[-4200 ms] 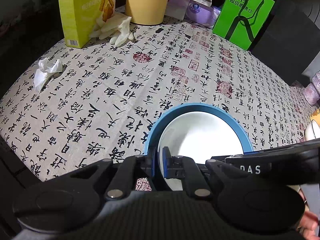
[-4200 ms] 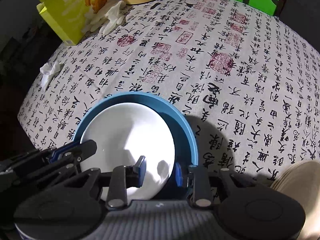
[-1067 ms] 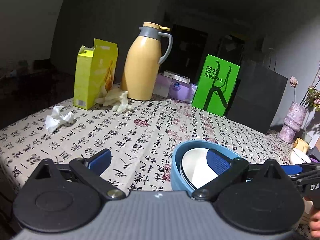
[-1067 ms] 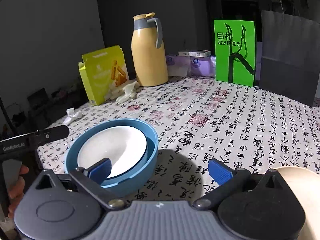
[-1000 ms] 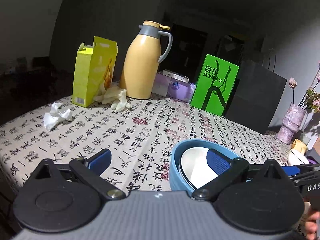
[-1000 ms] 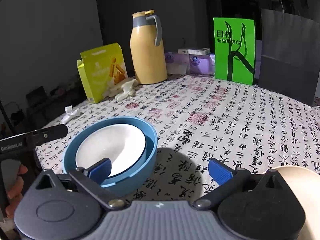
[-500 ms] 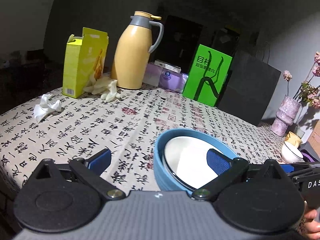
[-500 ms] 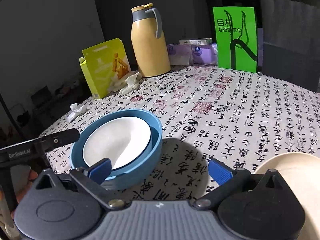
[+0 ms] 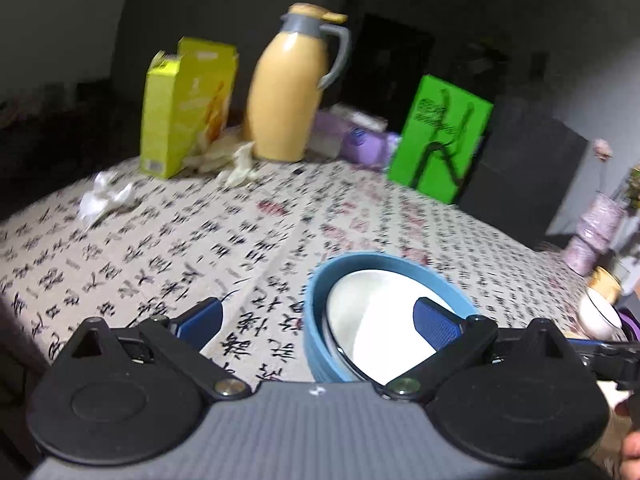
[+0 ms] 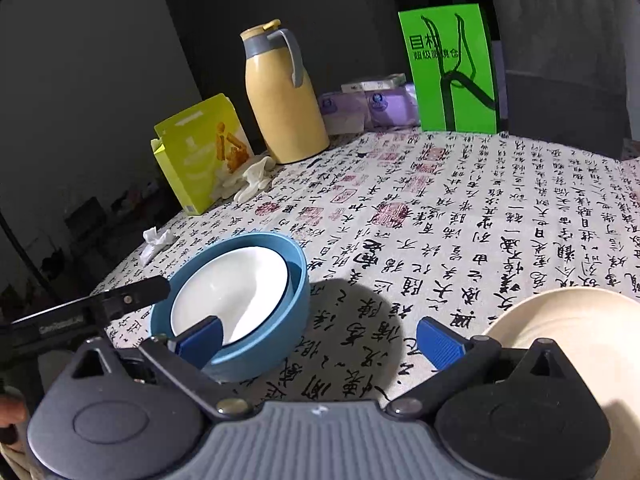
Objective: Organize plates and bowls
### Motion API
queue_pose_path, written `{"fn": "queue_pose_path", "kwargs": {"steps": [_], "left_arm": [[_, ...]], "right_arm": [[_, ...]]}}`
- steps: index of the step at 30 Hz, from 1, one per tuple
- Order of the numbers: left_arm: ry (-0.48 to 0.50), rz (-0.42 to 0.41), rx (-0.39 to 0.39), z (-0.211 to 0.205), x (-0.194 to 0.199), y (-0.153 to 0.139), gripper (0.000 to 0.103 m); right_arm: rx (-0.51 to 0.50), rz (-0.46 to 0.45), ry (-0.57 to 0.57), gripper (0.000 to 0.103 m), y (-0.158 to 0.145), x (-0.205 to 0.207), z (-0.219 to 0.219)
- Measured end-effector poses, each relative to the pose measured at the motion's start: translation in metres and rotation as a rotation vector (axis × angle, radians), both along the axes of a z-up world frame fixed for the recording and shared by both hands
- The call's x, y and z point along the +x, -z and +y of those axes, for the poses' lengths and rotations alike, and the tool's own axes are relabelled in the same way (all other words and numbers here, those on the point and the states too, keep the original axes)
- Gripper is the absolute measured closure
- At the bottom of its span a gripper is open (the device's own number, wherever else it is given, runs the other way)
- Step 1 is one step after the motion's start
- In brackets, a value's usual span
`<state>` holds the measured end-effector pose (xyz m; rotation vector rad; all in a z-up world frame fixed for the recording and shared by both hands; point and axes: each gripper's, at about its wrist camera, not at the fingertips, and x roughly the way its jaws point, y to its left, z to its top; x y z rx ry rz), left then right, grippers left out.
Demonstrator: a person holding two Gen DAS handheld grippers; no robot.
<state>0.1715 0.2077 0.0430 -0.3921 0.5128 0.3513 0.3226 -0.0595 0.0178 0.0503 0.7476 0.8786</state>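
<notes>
A blue bowl [image 10: 276, 320] sits on the calligraphy-print tablecloth [image 10: 460, 216] with a white bowl [image 10: 236, 292] nested inside it. The left wrist view has the same blue bowl [image 9: 320, 320] and white bowl [image 9: 376, 320] just ahead of my left gripper [image 9: 316, 322], which is open with nothing held. My right gripper [image 10: 320, 338] is open too and holds nothing; its left pad overlaps the blue bowl's rim in the view. A cream bowl [image 10: 580, 344] lies at the right, partly behind the gripper body. A small white bowl [image 9: 600, 314] stands at the far right edge.
At the back stand a yellow thermos jug [image 10: 284, 96], a yellow snack box [image 10: 200, 152], white gloves [image 10: 250, 178], purple packets [image 10: 372, 106] and a green sign [image 10: 452, 68]. A crumpled tissue [image 10: 156, 240] lies near the left edge. A purple vase [image 9: 596, 228] stands far right.
Both grippers have let go of the nested bowls and pulled back up, open. Over the last second both views shift slightly while the bowls stay put on the cloth.
</notes>
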Motion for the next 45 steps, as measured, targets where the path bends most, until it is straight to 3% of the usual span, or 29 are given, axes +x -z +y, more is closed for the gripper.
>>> {"fn": "queue_pose_path", "kwargs": {"steps": [5,9,13,16,21,24,31,35,39,45], "left_arm": [[-0.03,0.094,-0.065,0.011,0.02,0.005,0.004],[-0.023,0.161,-0.128,0.018,0.036,0.012,0.017],[-0.009,0.21,-0.182,0.023,0.047,0.017,0.033],[0.01,0.243,-0.209,0.022,0.053,0.02,0.04],[0.047,0.275,-0.233,0.019,0.058,0.025,0.04],[0.057,0.296,-0.235,0.018,0.059,0.027,0.05],[0.06,0.321,-0.238,0.018,0.059,0.028,0.067],[0.067,0.329,-0.241,0.017,0.061,0.029,0.068],[0.065,0.33,-0.237,0.017,0.061,0.029,0.068],[0.046,0.324,-0.244,0.02,0.061,0.03,0.077]], "right_arm": [[-0.042,0.028,-0.024,0.007,-0.008,0.009,0.027],[-0.163,0.061,-0.028,0.021,-0.003,0.015,0.058],[-0.213,0.123,-0.041,0.032,0.003,0.023,0.077],[-0.251,0.143,-0.042,0.043,0.005,0.027,0.087],[-0.277,0.207,-0.08,0.05,0.009,0.032,0.098],[-0.307,0.225,-0.082,0.061,0.013,0.034,0.103],[-0.328,0.248,-0.086,0.068,0.012,0.035,0.108],[-0.332,0.262,-0.079,0.072,0.011,0.038,0.108],[-0.339,0.279,-0.058,0.083,0.012,0.043,0.105],[-0.351,0.264,-0.057,0.079,0.011,0.039,0.107]]}}
